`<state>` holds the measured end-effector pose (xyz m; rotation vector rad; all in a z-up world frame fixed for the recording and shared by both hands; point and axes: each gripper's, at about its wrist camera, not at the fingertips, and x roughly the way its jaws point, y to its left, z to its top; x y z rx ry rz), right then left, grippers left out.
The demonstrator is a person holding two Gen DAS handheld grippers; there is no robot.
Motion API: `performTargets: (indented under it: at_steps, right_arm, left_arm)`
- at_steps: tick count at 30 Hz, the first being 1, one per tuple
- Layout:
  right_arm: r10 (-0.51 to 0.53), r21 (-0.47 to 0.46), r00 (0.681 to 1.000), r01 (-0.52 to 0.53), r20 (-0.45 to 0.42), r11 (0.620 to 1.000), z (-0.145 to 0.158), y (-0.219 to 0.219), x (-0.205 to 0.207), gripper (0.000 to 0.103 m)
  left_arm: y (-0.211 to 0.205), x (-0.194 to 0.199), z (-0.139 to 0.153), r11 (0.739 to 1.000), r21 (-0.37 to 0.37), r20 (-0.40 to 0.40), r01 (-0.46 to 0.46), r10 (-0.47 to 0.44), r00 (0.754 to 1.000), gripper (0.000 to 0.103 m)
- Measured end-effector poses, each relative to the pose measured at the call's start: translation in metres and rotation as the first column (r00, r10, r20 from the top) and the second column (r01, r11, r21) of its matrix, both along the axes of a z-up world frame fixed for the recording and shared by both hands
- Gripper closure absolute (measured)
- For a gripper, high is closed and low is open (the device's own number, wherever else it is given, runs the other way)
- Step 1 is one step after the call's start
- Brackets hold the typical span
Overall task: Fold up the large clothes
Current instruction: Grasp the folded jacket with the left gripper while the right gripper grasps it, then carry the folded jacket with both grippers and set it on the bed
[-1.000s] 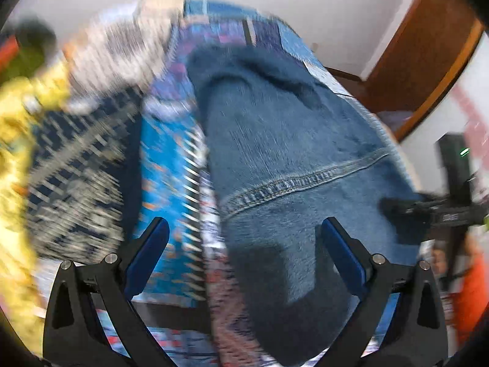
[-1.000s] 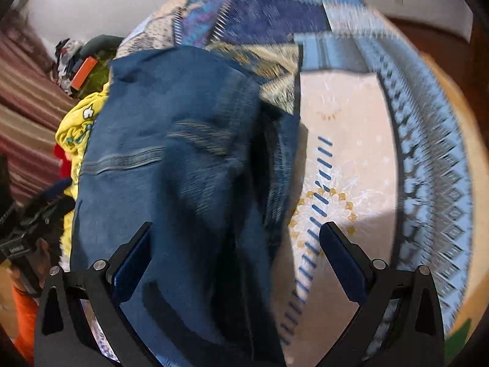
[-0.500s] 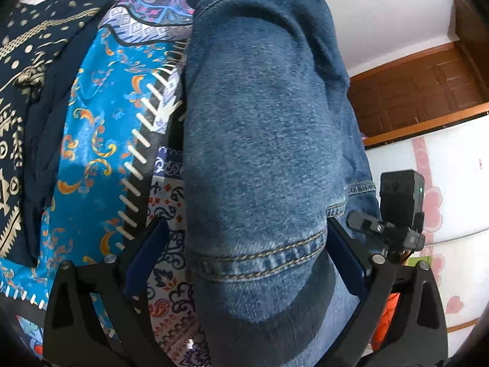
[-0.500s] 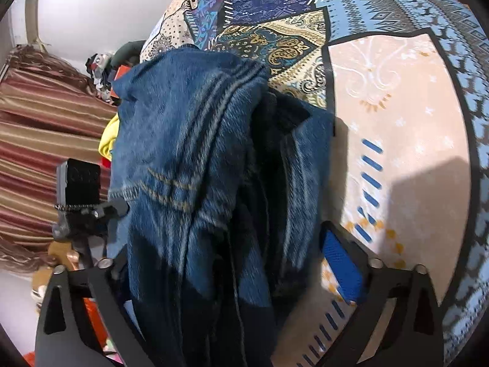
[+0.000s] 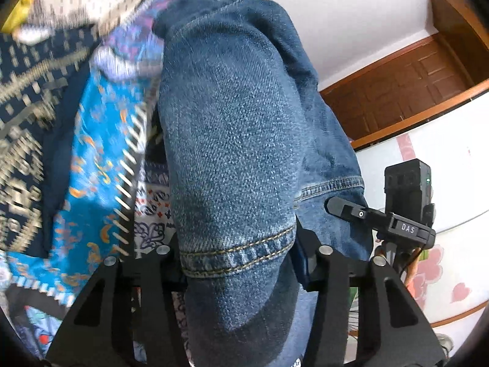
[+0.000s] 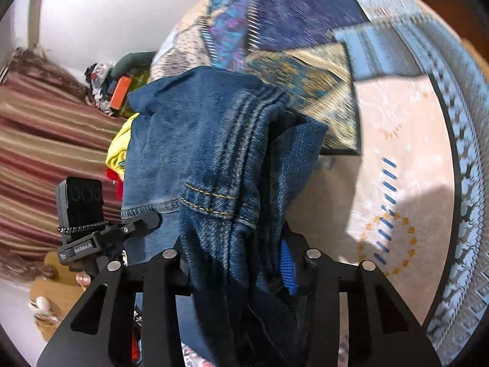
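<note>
Both grippers' closing jaws around jeans (image 5: 244, 140).

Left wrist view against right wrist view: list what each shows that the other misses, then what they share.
Only the left wrist view shows the brown wooden door and the dark navy patterned cloth.

Only the right wrist view shows the striped curtain, the yellow garment and the beige patch of bedspread.

Both show the blue jeans on the patchwork bedspread, with denim between the closing jaws of the left gripper and the right gripper, and each shows the other gripper alongside.
</note>
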<state>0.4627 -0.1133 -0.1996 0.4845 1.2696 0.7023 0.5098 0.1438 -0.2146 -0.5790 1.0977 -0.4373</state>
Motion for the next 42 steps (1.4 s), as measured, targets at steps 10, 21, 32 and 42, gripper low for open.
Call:
performTargets:
  at_steps: [10,21,32,42]
  right_arm:
    - [0.03,0.059,0.983,-0.042,0.182,0.997,0.088,0.072,-0.004,0.066]
    - [0.09,0.094,0.964,-0.116,0.252,0.989,0.087,0.201,0.031,0.066]
    - [0.149,-0.009,0.987,-0.149,0.054,0.989,-0.036,0.274,0.077,0.067]
    - [0.202,-0.162,0.964,-0.174,0.175,0.971,-0.026,0.263,0.054,0.055]
  left_arm:
    - [0.082,-0.046,0.114,0.994,0.063,0.232,-0.092,0.075,0.97,0.053]
    - [0.204,-0.028,0.122,0.967,0.132,0.259,-0.219,0.179,0.949,0.053]
    - [0.282,0.012,-0.019,0.95,0.109,-0.038,-0.294,0.299,0.953,0.047]
    - [0.258,-0.015,-0.015,0.91,0.246,0.07,-0.335,0.328,0.942,0.024]
